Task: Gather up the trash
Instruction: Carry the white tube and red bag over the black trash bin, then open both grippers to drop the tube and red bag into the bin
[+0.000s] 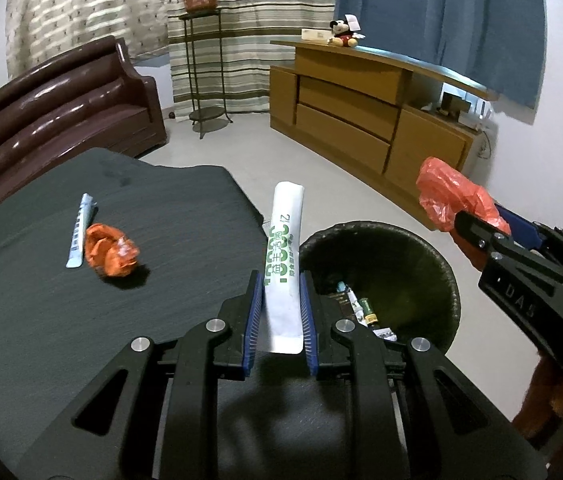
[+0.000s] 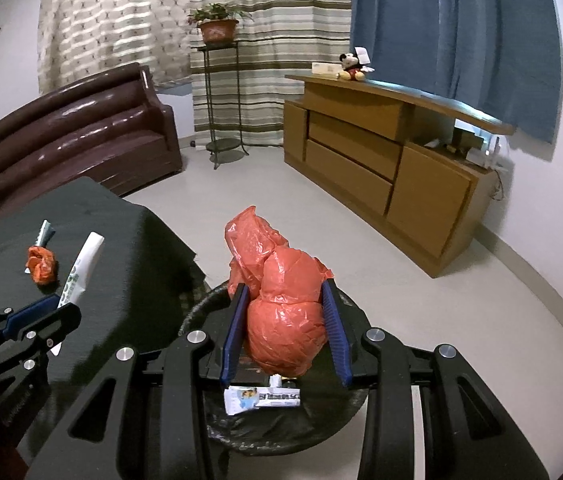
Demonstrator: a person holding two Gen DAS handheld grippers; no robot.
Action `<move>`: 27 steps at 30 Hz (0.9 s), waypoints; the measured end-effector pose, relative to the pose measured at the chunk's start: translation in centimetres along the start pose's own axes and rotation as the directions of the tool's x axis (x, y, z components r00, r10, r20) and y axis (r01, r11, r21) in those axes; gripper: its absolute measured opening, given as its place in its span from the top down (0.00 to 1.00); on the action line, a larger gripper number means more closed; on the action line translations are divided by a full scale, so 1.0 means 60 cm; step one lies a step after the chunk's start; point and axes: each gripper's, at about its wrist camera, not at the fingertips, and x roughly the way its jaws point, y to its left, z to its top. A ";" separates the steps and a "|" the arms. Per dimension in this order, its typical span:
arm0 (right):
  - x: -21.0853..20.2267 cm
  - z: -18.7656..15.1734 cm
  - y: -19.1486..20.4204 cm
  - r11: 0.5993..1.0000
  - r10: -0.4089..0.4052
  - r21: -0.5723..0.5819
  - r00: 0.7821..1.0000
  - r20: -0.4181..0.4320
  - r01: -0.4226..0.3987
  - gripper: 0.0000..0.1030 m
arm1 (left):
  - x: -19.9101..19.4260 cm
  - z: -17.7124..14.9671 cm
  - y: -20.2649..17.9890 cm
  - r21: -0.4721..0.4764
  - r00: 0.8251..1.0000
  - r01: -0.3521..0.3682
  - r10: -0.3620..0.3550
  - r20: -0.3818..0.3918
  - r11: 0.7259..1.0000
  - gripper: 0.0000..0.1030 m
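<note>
Hidden and cut-off parts around the bin

The bin (image 2: pixel 345 420) is largely covered by the red bag (image 2: pixel 281 312) in the right wrist view; the bench (image 1: pixel 81 320) runs off the left edge; print on wrappers inside the bin is too small to read.

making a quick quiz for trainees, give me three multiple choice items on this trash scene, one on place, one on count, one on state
1. Where is the bin?
A. on the sofa
B. on the floor beside the dark table
C. on the wooden cabinet

2. How many pieces of trash lie on the table?
A. two
B. four
C. none

3. What does the right gripper hold?
A. nothing
B. a flower pot
C. a crumpled orange bag

Answers:
1 B, its rim sits just past the table's edge.
2 A, a small packet and an orange wad.
3 C, the pads press on the bag above the bin, while the left gripper is shut on a white sachet.
</note>
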 end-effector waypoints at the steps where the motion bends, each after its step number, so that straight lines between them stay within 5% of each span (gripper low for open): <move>1: 0.004 0.001 -0.004 1.000 -0.004 -0.001 1.000 0.000 0.004 0.63 | 0.003 0.001 -0.003 0.002 1.000 0.001 -0.001 -0.001 1.000 0.82; 27: 0.042 -0.011 -0.038 0.997 -0.061 0.035 0.997 -0.040 0.063 0.63 | 0.073 0.013 -0.052 0.060 0.999 -0.007 0.010 -0.041 0.998 0.82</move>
